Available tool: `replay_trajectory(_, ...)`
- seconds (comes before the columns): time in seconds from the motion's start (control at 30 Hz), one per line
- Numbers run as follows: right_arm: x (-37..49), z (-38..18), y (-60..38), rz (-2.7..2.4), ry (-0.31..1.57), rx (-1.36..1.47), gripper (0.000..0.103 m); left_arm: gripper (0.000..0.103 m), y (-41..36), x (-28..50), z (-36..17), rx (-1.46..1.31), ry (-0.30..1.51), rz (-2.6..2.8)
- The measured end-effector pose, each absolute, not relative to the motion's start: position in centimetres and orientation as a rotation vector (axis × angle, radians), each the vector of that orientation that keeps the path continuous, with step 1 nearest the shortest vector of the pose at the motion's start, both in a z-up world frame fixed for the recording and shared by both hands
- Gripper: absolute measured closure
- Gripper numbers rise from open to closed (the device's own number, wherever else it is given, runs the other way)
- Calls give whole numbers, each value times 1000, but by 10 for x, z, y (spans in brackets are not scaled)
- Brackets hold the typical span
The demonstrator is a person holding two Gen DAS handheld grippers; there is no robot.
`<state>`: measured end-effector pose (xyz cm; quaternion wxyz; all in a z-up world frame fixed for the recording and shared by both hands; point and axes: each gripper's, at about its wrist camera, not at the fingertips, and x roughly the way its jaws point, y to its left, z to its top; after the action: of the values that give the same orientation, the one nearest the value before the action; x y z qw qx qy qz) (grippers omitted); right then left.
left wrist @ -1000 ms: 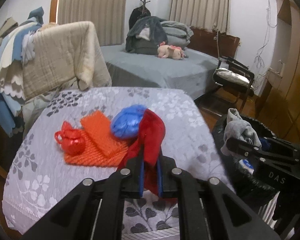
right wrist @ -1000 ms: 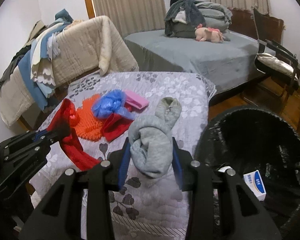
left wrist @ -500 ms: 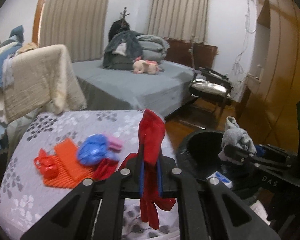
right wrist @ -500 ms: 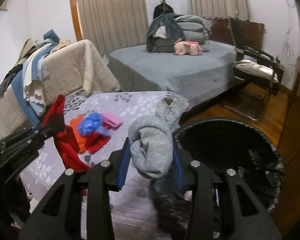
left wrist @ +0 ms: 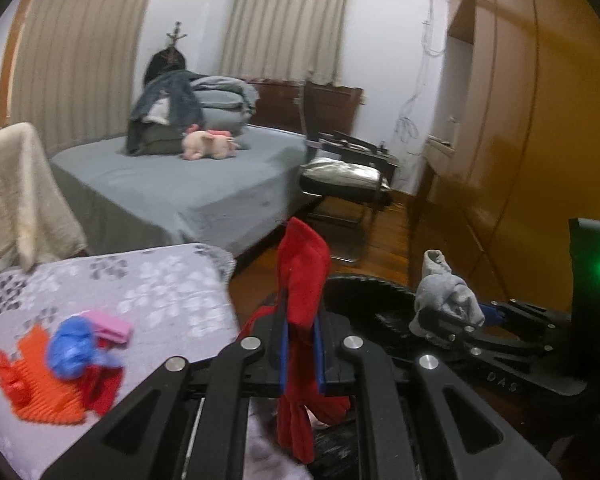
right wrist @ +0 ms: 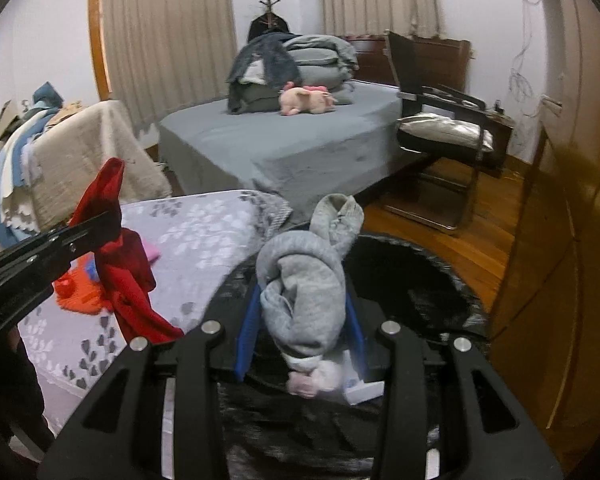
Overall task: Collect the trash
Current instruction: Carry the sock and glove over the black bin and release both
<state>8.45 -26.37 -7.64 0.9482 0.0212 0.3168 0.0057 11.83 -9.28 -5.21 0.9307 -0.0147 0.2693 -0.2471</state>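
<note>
My left gripper [left wrist: 300, 344] is shut on a red sock [left wrist: 302, 280] that hangs down at the near edge of the black-lined trash bin [left wrist: 364, 284]. My right gripper [right wrist: 304, 320] is shut on a rolled grey sock [right wrist: 308, 280] and holds it over the bin's opening [right wrist: 428, 272]. The right gripper and grey sock also show in the left wrist view [left wrist: 446, 304]. The left gripper and red sock show in the right wrist view [right wrist: 116, 248].
The floral-covered table [left wrist: 148, 292] at left holds an orange mat [left wrist: 40, 392], a blue plastic bag [left wrist: 72, 348], a pink item [left wrist: 112, 324] and a red cloth. A white box [right wrist: 362, 390] lies in the bin. Behind are a bed [left wrist: 172, 184], a chair [left wrist: 344, 176] and a wooden wardrobe [left wrist: 540, 140].
Both grippers have swung right from above the table to the trash bin, still holding their socks. The table items now lie at the far left.
</note>
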Motion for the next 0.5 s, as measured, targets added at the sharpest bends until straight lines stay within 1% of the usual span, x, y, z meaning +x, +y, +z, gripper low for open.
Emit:
replay_trajectory(0.4,93,-107,-313,-98,698,69,66,93,-153,148,-78,-40,627,-617)
replay_trajectory(0.47,95,-114,-318,-105,713,71,65,92,-159,153,-85,-39,655,-636)
replay_trajectory(0.5,97,-115,-318,-108,718,68,64,89,-159,155,-88,-36,661,-637)
